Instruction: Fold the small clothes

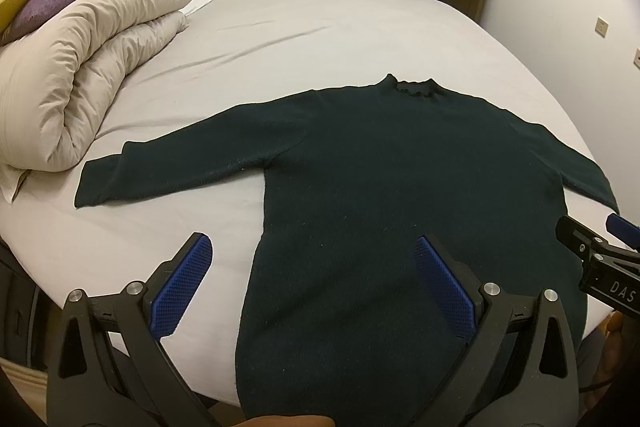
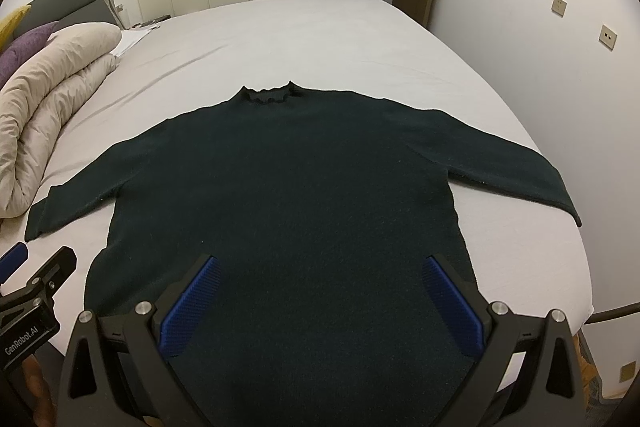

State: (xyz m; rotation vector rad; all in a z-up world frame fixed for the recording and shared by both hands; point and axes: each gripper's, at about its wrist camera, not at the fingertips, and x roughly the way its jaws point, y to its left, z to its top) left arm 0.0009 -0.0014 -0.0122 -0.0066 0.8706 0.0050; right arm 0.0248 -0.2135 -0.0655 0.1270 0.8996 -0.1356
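Dark-green sweater [image 2: 280, 187] flat on bed [image 2: 320, 39], beneath both wide-spread tools.

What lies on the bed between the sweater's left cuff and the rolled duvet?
Nothing: only bare sheet separates the sweater cuff from the duvet, clearest in the left wrist view.

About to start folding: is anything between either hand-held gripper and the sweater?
Nothing visible. The sweater lies flat on the bed; the left hand-held gripper and right hand-held gripper are open above its hem. The duvet sits aside.
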